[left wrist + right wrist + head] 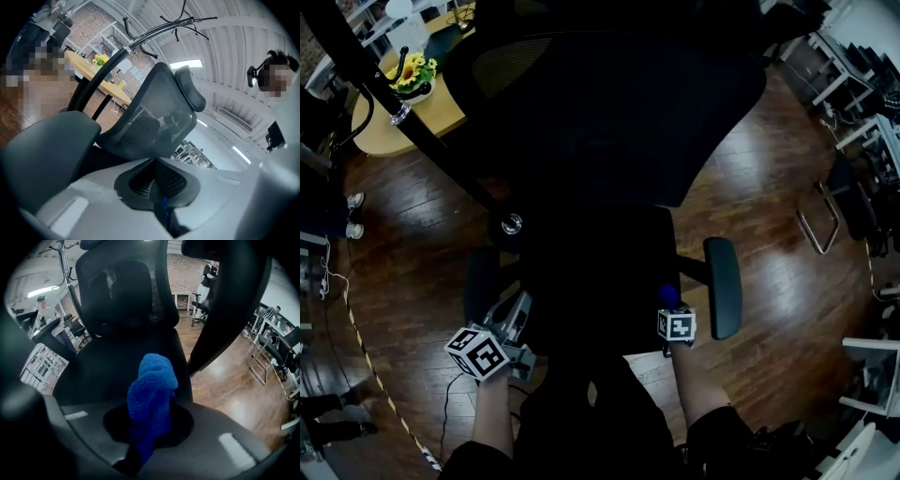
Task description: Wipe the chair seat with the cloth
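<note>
A black office chair fills the middle of the head view, its dark seat (600, 272) just in front of me and its backrest (609, 103) beyond. My right gripper (667, 305) is at the seat's front right corner, shut on a bunched blue cloth (152, 385). The cloth sticks up out of the jaws above the seat (117, 362). My left gripper (514, 323) is at the seat's front left, beside the left armrest (42, 150). Its jaws look shut (154, 176) with nothing held, and it points up at the mesh backrest (159, 112).
The right armrest (724, 286) stands just right of the cloth. A black coat-stand pole (403, 117) slants past a round wooden table (389, 136) with yellow flowers at the far left. A chrome-framed chair (820, 220) and desks stand at the right on the wood floor.
</note>
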`<control>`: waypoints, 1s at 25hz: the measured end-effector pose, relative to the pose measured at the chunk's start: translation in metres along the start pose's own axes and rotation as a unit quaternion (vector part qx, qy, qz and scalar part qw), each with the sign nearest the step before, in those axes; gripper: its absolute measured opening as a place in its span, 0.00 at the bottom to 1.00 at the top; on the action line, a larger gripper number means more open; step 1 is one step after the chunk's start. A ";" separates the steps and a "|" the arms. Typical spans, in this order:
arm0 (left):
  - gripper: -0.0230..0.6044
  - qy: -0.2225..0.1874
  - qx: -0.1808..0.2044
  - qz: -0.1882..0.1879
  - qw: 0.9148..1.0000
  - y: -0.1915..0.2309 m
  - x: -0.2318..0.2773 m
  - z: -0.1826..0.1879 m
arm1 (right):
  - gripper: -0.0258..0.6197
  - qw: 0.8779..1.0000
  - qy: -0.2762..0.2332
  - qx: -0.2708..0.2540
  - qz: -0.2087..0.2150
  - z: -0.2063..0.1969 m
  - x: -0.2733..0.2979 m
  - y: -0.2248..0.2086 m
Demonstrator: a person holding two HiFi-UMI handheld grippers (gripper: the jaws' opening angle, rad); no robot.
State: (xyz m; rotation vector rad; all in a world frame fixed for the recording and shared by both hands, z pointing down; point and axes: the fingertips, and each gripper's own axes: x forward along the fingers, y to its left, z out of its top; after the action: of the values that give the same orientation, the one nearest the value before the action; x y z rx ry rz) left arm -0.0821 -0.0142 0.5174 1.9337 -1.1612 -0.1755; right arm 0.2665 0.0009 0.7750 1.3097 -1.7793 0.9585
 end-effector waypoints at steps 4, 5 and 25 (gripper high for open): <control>0.04 -0.012 0.003 0.002 1.000 0.004 -0.005 0.011 | 0.09 0.999 -0.005 -0.027 0.042 0.020 0.002 0.062; 0.04 -0.018 0.001 0.005 1.000 0.004 -0.009 0.012 | 0.09 0.997 0.002 -0.040 0.063 0.020 0.006 0.084; 0.04 -0.075 -0.027 0.032 0.996 0.016 -0.069 0.022 | 0.09 0.928 0.077 -0.213 0.295 -0.059 0.030 0.353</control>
State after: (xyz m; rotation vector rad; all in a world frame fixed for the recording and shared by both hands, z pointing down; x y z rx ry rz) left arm -0.1419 0.0231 0.4953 1.8584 -1.3025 -0.3190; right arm -0.0745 0.1129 0.7761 0.4137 -2.1447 0.8742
